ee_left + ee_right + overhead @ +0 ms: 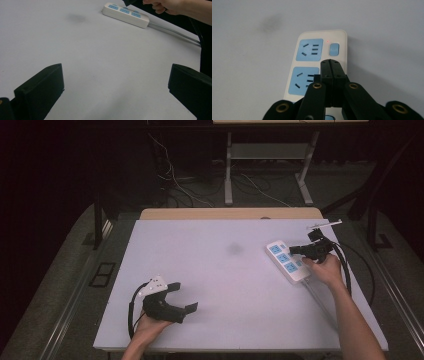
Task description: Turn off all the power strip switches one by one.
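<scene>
A white power strip [287, 261] with blue sockets lies at the right of the white table [225, 285]. My right gripper [292, 250] is shut with nothing between its jaws and points down at the strip. In the right gripper view its closed tips [330, 62] sit just short of the blue switch button [334, 49], beside a small red light [328, 41]; whether they touch the strip [309, 50] I cannot tell. My left gripper [184, 297] rests near the front left, open and empty. Its wide-apart jaws [116, 82] face the strip [125, 14].
The strip's grey cable [175, 32] runs off toward the table's right front edge. A faint dark smudge [234, 249] marks the table's middle. Beyond the far edge stand desk legs and loose cables [250, 185] on the floor.
</scene>
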